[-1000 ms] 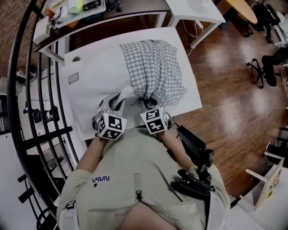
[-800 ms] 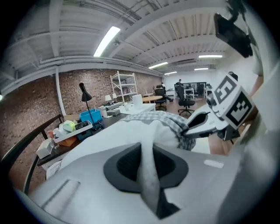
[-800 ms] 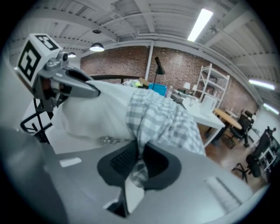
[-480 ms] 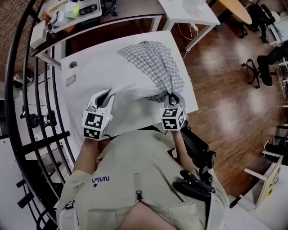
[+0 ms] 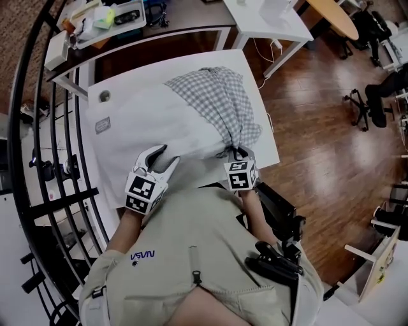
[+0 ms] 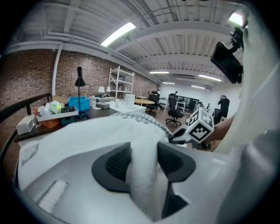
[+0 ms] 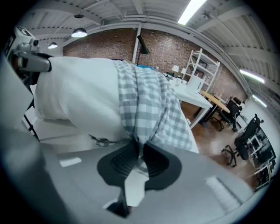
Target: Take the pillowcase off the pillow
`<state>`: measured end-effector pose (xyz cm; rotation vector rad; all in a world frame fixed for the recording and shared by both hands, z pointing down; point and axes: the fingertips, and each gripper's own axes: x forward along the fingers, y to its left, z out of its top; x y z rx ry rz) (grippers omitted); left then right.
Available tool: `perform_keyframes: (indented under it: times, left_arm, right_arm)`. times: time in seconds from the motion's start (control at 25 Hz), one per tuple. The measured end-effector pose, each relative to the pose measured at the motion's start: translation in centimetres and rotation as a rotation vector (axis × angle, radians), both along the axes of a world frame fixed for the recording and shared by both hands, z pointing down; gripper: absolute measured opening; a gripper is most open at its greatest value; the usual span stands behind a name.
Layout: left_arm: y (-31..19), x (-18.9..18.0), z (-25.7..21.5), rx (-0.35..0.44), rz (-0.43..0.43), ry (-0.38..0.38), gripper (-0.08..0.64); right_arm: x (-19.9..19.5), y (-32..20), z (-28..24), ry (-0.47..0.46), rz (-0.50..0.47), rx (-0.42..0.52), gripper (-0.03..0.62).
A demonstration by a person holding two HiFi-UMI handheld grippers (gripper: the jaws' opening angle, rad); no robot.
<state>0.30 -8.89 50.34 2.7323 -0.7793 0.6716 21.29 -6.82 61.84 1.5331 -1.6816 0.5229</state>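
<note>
The white pillow (image 5: 146, 121) lies across the white table (image 5: 252, 83). The grey checked pillowcase (image 5: 220, 102) is bunched over its far right end. My left gripper (image 5: 159, 158) grips the pillow's bare near corner. In the left gripper view a thick fold of white pillow (image 6: 87, 135) fills the gap between the pads (image 6: 118, 159); the jaws have just been opening, and the fold still touches both pads. My right gripper (image 5: 237, 153) is at the table's near right edge, shut on a pinch of checked cloth (image 7: 148, 105) that stretches taut from the pads (image 7: 127, 159).
A black railing (image 5: 38, 159) runs along the left of the table. A cluttered shelf (image 5: 95, 19) and a white desk (image 5: 268, 13) stand behind it. Office chairs (image 5: 376, 95) stand on the wooden floor to the right. Black gear (image 5: 280, 216) hangs at the person's waist.
The two grippers have drawn apart along the near edge, the right one going right with the checked cloth. More bare white pillow shows, and the pillowcase has slipped toward the far right.
</note>
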Motion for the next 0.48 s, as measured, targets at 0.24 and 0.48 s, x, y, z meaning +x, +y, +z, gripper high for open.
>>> perform_keyframes:
  times: [0.24, 0.48]
  left_arm:
    - [-5.4, 2.6, -7.8, 0.206, -0.039, 0.114, 0.199]
    - [-15.2, 3.4, -2.0, 0.149, -0.149, -0.104, 0.295]
  right_arm:
    - [-1.1, 0.8, 0.8, -0.02, -0.045, -0.035, 0.037]
    - [-1.7, 1.1, 1.0, -0.054, -0.073, -0.037, 0.037]
